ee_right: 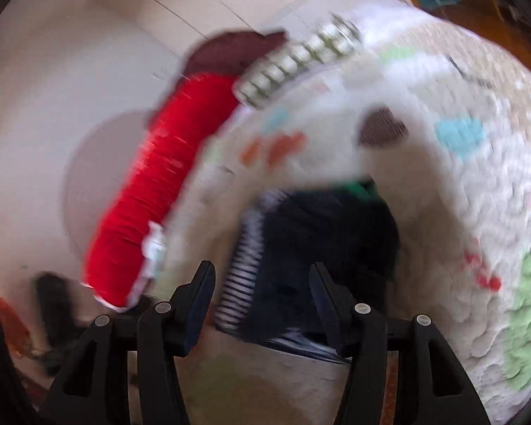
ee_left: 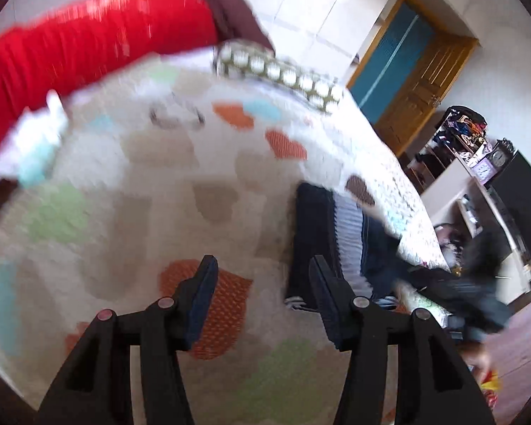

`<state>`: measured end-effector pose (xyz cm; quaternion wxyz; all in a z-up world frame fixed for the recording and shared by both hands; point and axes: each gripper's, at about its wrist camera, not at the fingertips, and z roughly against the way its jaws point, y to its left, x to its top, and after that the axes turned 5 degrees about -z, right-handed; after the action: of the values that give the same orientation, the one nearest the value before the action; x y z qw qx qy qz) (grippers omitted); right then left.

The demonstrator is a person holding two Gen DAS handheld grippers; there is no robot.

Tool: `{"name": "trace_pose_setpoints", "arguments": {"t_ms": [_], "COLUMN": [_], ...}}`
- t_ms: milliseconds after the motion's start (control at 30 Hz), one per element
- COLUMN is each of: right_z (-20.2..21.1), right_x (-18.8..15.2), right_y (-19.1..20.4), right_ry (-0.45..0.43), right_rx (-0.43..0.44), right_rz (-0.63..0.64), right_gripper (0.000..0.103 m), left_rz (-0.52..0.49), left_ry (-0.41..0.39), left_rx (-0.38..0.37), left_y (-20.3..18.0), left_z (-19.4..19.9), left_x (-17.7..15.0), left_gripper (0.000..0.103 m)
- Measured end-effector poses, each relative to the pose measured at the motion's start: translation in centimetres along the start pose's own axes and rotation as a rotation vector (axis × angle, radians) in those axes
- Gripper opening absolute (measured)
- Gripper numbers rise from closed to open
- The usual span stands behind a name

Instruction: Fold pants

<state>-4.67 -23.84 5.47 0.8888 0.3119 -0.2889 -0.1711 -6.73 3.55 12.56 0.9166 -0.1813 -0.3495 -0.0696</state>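
Left hand-held gripper [ee_left: 262, 283]: we hold it open, empty, above the bed [ee_left: 141, 177].
Right hand-held gripper [ee_right: 262, 287]: open, empty, over the pants [ee_right: 322, 233].
Risk: we may pinch the bedspread, dragging the fold crooked.

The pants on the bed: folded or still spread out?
Cannot tell for sure. The dark pants form a bunched heap on the quilt, striped lining showing; blur hides any neat fold.

Pants [ee_right: 322, 241] dark navy, striped band; quilt [ee_left: 159, 184] white, pastel hearts; bolster [ee_left: 99, 32] red.
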Motion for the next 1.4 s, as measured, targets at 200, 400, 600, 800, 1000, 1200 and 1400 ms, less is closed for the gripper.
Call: {"name": "trace_pose_setpoints", "arguments": {"t_ms": [200, 400, 600, 800, 1000, 1200, 1400], "right_z": [2.5, 8.6, 11.8, 13.9, 12.5, 10.3, 10.5], "right_x": [-1.8, -7.0, -11.5, -14.9, -16.2, -17.5, -17.7], "right_y": [1.5, 6.2, 7.1, 9.1, 11.7, 12.3, 11.9], "right_ry": [-0.076, -0.262, -0.347, -0.415, -0.42, -0.362, -0.369], "right_rx": [-0.045, -0.189, -0.28, -0.326, -0.36, -0.399, -0.423], "right_rz": [-0.007, 0.155, 0.106, 0.119, 0.216, 0.268, 0.262], "right_gripper": [0.058, 0.064, 0.068, 0.07, 0.072, 0.072, 0.072], "left_rz": [-0.102, -0.267, -0.305, -0.225, -0.236, -0.244, -0.277], "left_ry": [-0.266, -0.442, -0.464, -0.418, -0.366, -0.346, -0.371], "left_rx": [0.108, 0.294, 0.318, 0.227, 0.226, 0.213, 0.293], "left_y": [-2.9, -7.7, -8.9, -7.7, -6.8, -7.1, -8.2], "left_z": [8.2, 12.3, 15.2, 18.0, 17.2, 16.9, 17.0], "left_x": [-0.5, -2.3, -3.9, -5.2, -5.5, -6.0, -6.2], "left_gripper": [0.1, 0.103, 0.103, 0.103, 0.103, 0.103, 0.103]}}
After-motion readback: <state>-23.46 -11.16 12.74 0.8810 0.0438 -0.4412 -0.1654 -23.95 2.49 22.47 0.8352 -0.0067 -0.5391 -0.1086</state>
